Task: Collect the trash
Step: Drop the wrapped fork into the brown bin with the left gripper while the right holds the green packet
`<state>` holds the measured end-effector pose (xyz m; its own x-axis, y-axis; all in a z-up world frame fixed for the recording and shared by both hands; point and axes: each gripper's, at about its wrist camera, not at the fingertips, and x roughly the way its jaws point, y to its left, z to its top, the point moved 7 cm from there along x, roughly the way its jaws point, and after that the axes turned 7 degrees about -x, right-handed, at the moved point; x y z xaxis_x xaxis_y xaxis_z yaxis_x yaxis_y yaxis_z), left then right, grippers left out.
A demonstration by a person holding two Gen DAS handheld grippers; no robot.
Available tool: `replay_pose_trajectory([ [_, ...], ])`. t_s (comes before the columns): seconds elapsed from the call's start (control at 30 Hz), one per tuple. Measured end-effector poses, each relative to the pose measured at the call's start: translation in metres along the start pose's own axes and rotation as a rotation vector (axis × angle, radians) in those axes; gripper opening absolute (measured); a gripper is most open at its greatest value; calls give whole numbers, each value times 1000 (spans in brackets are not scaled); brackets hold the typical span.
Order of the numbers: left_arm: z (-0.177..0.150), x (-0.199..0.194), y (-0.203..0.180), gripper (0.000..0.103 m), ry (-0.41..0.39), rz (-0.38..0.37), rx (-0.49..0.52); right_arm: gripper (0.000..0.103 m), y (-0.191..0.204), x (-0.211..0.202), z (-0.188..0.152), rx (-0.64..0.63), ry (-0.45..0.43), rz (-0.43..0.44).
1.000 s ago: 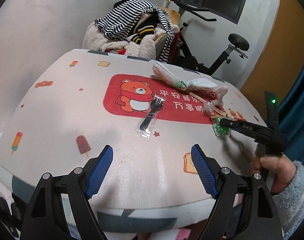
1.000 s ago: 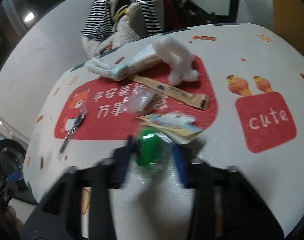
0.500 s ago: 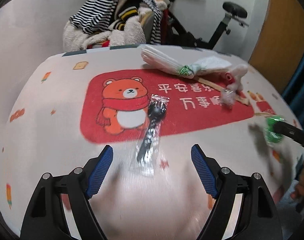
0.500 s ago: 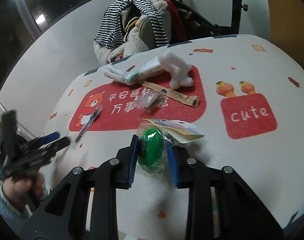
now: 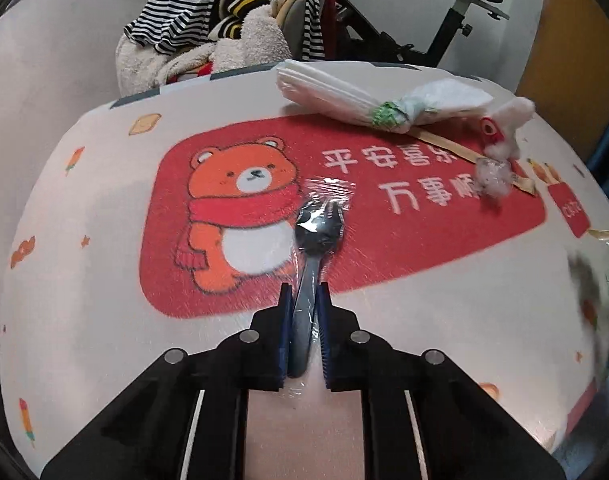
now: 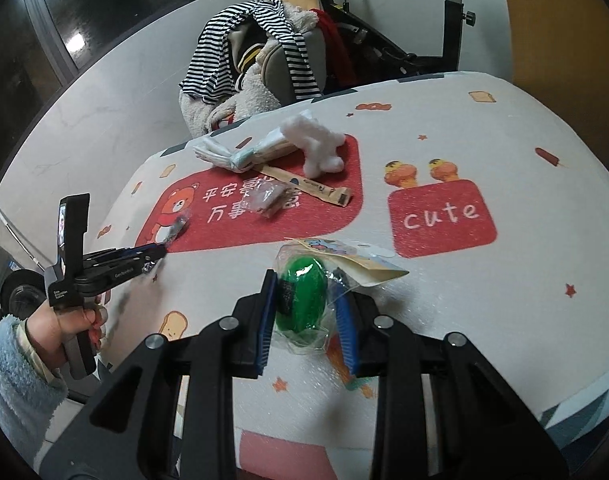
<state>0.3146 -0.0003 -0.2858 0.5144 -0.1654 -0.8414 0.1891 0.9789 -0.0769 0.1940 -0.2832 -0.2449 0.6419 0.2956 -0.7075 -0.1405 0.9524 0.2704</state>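
Left gripper (image 5: 303, 304) and right gripper (image 6: 306, 294) both clamped, level.

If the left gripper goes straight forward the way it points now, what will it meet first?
The left gripper is shut on the wrapped black fork. Straight ahead lies only bare tablecloth; the white plastic bag sits right of that line, so probably nothing.

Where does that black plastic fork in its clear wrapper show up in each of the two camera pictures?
Left wrist: the fork lies at centre, its handle pinched in the left gripper.
Right wrist: the fork sits far left, at the tip of the left gripper.
Shared landmark: the bear print beside the fork.
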Motion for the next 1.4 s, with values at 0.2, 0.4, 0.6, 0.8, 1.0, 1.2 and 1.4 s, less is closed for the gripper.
replay_pose_trajectory([
  [0.2, -16, -37, -19, 11, -52, -78, 4, 31, 3, -19, -3, -36, -16, 6],
  [0.4, -46, -98, -47, 11, -120, -185, -6, 31, 13, -37, -9, -63, -22, 17],
  [0.6, -97, -144, -72, 11, -118, -268, -38, 31, 26, -58, -17, -85, -34, 39],
  [0.8, -146, -164, -91, 11, -74, -307, -30, 31, 40, -70, -26, -106, -35, 61],
  [1.0, -184, -179, -106, 11, -51, -313, 12, 31, 57, -84, -34, -133, -44, 88],
  [1.2, -202, -186, -114, 37, -71, -312, 18, 31, 70, -98, -47, -173, -43, 97],
  [1.4, -202, -199, -106, 75, -148, -289, -46, 31, 76, -103, -62, -169, -21, 101],
])
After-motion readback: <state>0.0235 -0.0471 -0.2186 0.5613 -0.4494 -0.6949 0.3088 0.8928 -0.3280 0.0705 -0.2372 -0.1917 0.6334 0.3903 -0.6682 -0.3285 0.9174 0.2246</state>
